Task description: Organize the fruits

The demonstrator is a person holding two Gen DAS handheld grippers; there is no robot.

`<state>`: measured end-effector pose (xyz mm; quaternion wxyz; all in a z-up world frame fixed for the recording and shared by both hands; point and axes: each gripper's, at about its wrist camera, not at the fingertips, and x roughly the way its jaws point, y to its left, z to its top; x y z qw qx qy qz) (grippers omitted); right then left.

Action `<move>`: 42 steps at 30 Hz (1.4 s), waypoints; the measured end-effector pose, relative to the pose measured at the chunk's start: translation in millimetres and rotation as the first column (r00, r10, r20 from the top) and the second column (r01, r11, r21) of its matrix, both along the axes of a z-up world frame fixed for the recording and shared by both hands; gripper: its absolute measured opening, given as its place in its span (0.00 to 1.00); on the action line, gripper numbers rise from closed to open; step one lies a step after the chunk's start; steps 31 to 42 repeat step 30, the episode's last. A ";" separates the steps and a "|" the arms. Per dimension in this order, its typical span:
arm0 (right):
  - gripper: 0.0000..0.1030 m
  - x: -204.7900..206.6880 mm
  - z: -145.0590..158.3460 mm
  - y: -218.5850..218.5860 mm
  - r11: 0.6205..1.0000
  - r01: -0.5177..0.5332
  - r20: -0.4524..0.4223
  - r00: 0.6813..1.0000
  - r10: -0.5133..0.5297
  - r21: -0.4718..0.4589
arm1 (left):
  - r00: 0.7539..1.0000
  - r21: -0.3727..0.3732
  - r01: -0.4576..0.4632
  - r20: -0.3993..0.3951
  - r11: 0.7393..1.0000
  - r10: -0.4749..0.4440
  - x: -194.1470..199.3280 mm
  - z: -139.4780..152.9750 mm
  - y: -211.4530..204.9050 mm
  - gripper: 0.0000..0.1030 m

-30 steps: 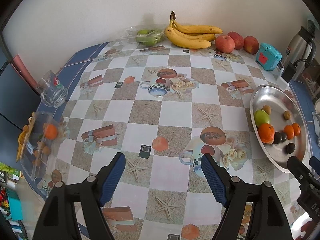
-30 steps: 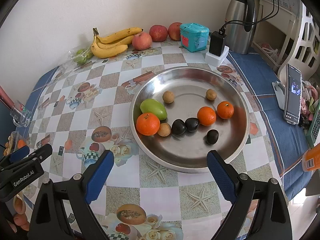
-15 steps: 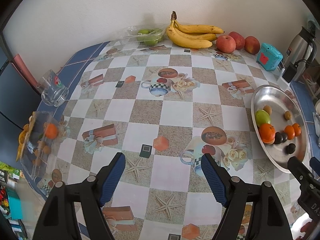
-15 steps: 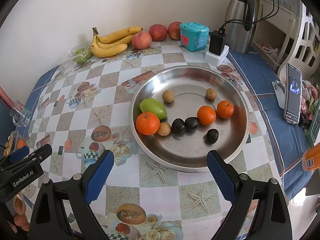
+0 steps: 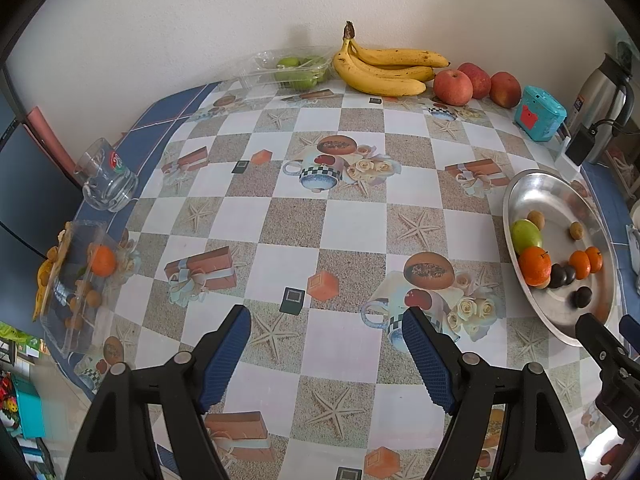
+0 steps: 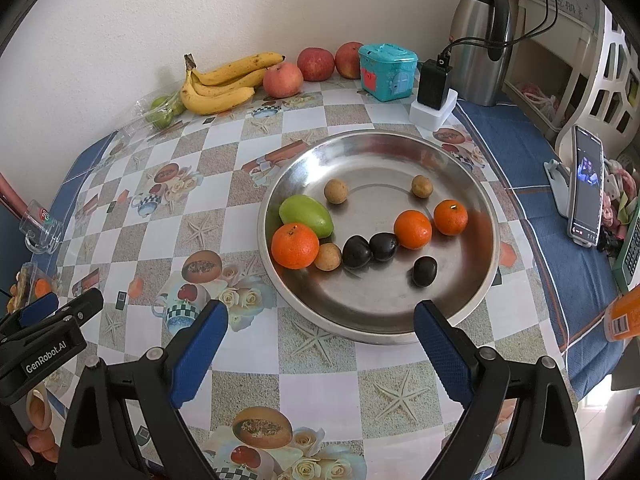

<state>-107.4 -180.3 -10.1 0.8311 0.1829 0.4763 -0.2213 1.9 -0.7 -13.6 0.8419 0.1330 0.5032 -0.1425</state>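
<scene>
A steel plate [image 6: 472,184] [image 5: 532,188] holds a green fruit [image 6: 306,216], three oranges [image 6: 295,245], three dark plums [image 6: 357,251] and three small brown fruits [image 6: 335,191]. My right gripper [image 6: 320,320] is open and empty, hovering just in front of the plate's near rim. My left gripper [image 5: 326,330] is open and empty over the table's middle. Bananas [image 5: 384,68], three apples [image 5: 453,87] and a clear tray of green fruit [image 5: 296,70] line the back wall. A clear box with an orange [image 5: 102,260] and small brown fruits sits at the left edge.
A glass mug [image 5: 106,178] lies at the left edge. A teal tin [image 6: 387,72], a charger [image 6: 433,98] and a steel kettle [image 6: 482,40] stand at the back right. A phone on a stand [image 6: 585,192] is right of the plate.
The left wrist view has shifted very slightly, so the table appears a touch lower. The right gripper and the fruits have not moved.
</scene>
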 end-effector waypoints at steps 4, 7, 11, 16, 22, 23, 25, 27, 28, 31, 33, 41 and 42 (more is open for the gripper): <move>0.91 0.1 0.0 -0.1 1.000 0.001 0.000 1.000 -0.001 0.000 | 1.000 0.001 0.001 0.001 1.000 -0.001 0.1 0.1 0.0 0.78; 0.91 0.5 0.4 -0.4 1.000 0.000 0.000 1.000 0.000 0.000 | 1.000 0.000 0.001 0.000 1.000 -0.001 0.0 0.0 0.0 0.78; 0.91 -0.3 -0.5 -0.4 1.000 0.005 0.000 1.000 -0.005 0.000 | 1.000 0.000 0.000 -0.001 1.000 0.000 0.2 0.1 -0.1 0.78; 0.91 -2.4 -2.8 -1.9 1.000 0.020 0.000 1.000 -0.020 0.005 | 1.000 -0.001 -0.002 -0.002 1.000 0.002 -0.2 -0.5 0.7 0.78; 0.91 -3.2 -2.4 -1.7 1.000 0.024 0.000 1.000 -0.024 0.008 | 1.000 -0.016 0.003 0.000 1.000 -0.003 -0.8 0.8 1.6 0.78; 0.91 -2.4 -2.0 -1.6 1.000 0.025 0.000 1.000 -0.025 0.008 | 1.000 -0.030 0.007 0.001 1.000 -0.007 -1.9 1.8 2.1 0.77; 0.91 -2.9 -2.1 -1.6 1.000 0.025 0.001 1.000 -0.025 0.010 | 1.000 -0.030 0.000 0.009 1.000 0.000 -2.7 2.4 3.0 0.77; 0.91 -2.3 -2.0 -1.7 1.000 0.025 -0.001 1.000 -0.025 0.008 | 1.000 -0.033 -0.008 0.002 0.999 0.008 -1.1 2.5 3.7 0.77; 0.91 -2.4 -2.1 -1.8 1.000 0.025 -0.001 1.000 -0.025 0.009 | 1.000 -0.034 -0.013 -0.001 0.999 0.013 -0.4 2.4 4.3 0.77; 0.91 -2.3 -1.7 -1.4 1.000 0.027 0.000 1.000 -0.027 0.011 | 1.000 -0.035 -0.011 0.001 0.999 0.011 0.2 2.8 4.5 0.77; 0.91 -2.3 -1.7 -1.4 1.000 0.027 0.000 1.000 -0.027 0.011 | 1.000 -0.035 -0.011 0.001 0.999 0.011 0.2 2.8 4.5 0.77; 0.91 -2.3 -1.7 -1.4 1.000 0.027 0.000 1.000 -0.027 0.011 | 1.000 -0.035 -0.011 0.001 0.999 0.011 0.2 2.8 4.5 0.77; 0.91 -2.3 -1.7 -1.4 1.000 0.027 0.000 1.000 -0.027 0.011 | 1.000 -0.035 -0.011 0.001 0.999 0.011 0.2 2.8 4.5 0.77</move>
